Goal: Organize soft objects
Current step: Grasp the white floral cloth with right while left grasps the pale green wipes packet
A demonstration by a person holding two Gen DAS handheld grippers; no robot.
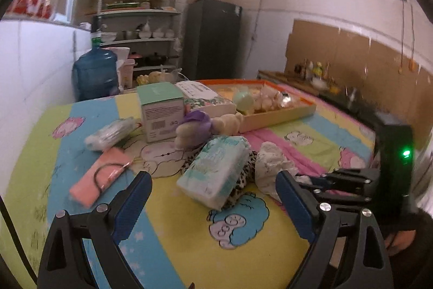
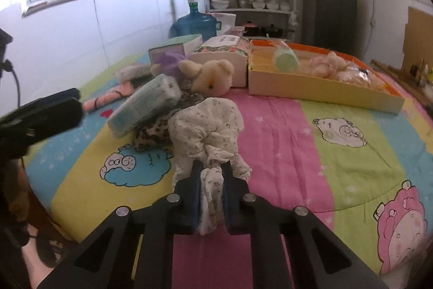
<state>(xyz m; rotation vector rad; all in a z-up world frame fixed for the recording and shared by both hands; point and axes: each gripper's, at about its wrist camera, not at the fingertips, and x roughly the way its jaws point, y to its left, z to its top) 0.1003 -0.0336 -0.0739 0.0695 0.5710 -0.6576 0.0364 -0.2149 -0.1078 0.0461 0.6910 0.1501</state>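
The right gripper (image 2: 212, 172) is clamped on a fold of the white floral cloth (image 2: 207, 123); the bunched cloth lies directly ahead of its fingers on the striped cover (image 2: 284, 132), touching the leopard-print fabric (image 2: 151, 132). The left gripper (image 1: 213, 188) stands wide open and empty, just short of the tissue pack (image 1: 216, 167)

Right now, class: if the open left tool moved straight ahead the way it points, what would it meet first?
Most likely the pale green tissue pack, which lies directly ahead between the left tool's spread fingers, resting partly on the leopard-print cloth. Depth is uncertain in the fisheye view, so it might brush the bedspread first.
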